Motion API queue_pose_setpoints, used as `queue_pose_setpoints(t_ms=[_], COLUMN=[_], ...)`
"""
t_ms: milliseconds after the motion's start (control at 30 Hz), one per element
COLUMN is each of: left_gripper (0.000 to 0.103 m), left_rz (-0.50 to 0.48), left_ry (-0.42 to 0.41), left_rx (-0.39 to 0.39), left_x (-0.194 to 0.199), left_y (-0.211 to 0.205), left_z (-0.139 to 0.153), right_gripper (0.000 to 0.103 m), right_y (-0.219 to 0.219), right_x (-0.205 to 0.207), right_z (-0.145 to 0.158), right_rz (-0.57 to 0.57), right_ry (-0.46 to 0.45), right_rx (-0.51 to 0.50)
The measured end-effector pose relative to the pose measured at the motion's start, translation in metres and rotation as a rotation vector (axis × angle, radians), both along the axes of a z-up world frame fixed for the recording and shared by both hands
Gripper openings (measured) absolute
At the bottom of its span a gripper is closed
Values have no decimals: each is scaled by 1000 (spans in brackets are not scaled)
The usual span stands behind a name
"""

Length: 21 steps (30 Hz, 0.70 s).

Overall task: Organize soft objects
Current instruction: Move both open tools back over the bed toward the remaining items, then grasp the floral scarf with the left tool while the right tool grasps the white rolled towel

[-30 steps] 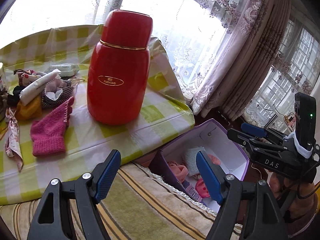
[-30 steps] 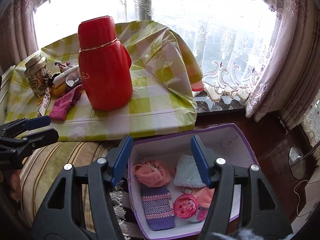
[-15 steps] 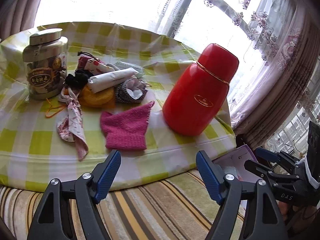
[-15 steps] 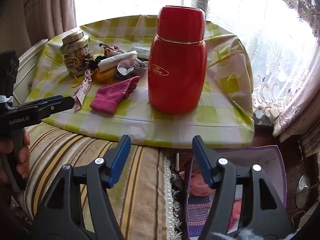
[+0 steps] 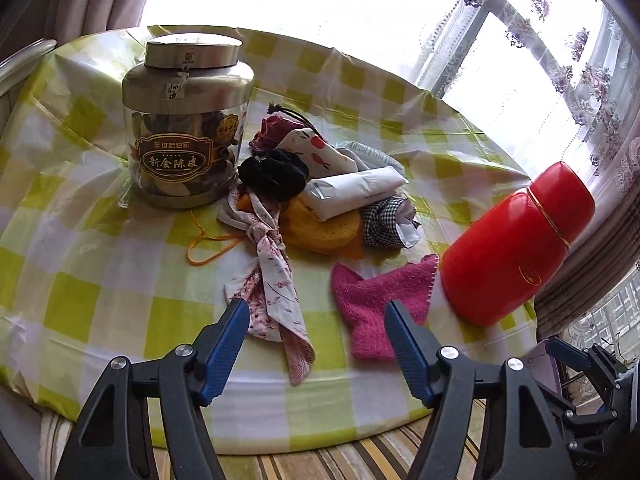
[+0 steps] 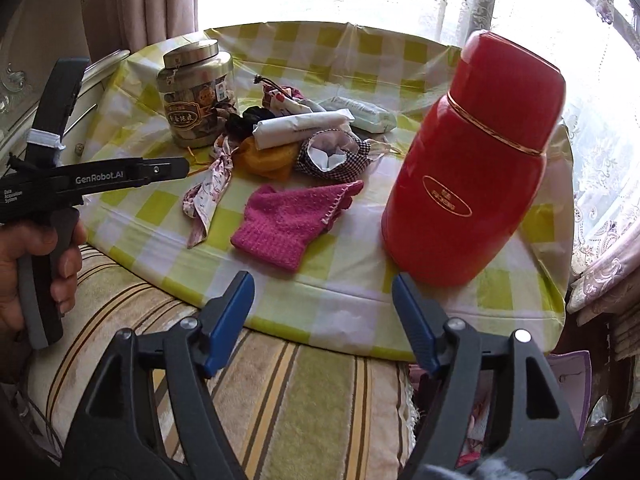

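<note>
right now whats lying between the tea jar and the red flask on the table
A heap of soft things: black scrunchie, white roll, orange cloth, checked pouch. The pink knit piece lies nearer the camera. Clearest in the left wrist view.

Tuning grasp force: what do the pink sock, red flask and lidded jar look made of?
Pink knitted sock: looks like soft yarn, with a fuzzy matte surface and visible stitch rows. Red bottle-shaped flask: hard glossy shell with window glare and a gold band; painted metal or plastic, can't tell which. Round lidded jar: brushed-metal lid and shoulder over a clear glass or plastic wall that shows the contents.

Blown-out daylight from the window (image 5: 360,4) — fisheye bending, dark corners.
</note>
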<state>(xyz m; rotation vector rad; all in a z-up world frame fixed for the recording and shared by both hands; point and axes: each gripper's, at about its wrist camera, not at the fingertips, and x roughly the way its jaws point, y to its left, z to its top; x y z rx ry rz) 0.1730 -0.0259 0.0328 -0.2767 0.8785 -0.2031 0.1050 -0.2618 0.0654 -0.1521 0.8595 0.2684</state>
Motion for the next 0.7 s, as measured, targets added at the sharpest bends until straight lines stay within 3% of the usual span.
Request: queue_pose_setpoints(t_ms=[200,467,700], left_gripper=[62,59,55], left_rz=[41,95,91], left_ry=[76,121,108], left_rx=[1,-7,4], left_x=[46,74,81], left_y=[5,15,18], left_z=[-21,-53,-67], right_gripper=[81,84,84], right_y=[32,73,110], right_x=[32,89,145], right_z=[7,10,-12], right_rz=[29,139,292], right_ry=[-47,-97,-95], right_rx=[-41,-193,-478])
